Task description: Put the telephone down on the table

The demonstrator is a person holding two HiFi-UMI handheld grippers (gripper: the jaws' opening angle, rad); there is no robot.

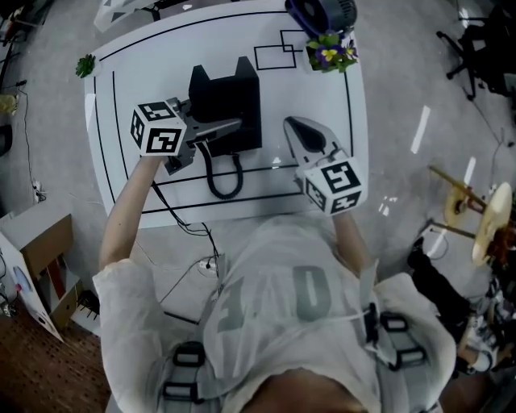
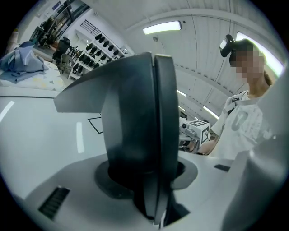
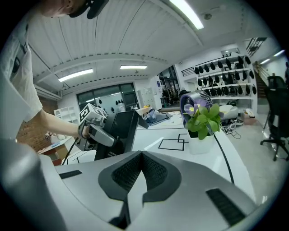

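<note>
A black plastic telephone (image 1: 226, 101) sits over the middle of a white table (image 1: 322, 97) marked with thin black lines and small outlined rectangles. No view shows its underside, so I cannot tell whether it already rests on the tabletop. A black cord (image 1: 225, 195) hangs from its near edge in a U-shaped loop lying on the table, on the person's side of the telephone.

The left gripper (image 1: 230, 127) reaches in from the telephone's left. Its jaws are clamped on an upright black part of the telephone, which fills the gap between the grey pads in the left gripper view. The cube on this gripper carries black-and-white square markers, patterns rather than letters.

The right gripper (image 3: 141, 154) hovers just right of the telephone, apart from it. Its ribbed dark pads are pressed together with nothing between them.

Beyond the telephone, towards the far right corner, stands a small white pot of green leaves with purple and yellow flowers (image 1: 330, 52). A dark blue round fan (image 1: 321, 12) is just behind it.

The person's pale grey shirt (image 1: 298, 298) bears large grey letters. From this steep angle they cannot be read. The telephone's visible faces are plain black.
</note>
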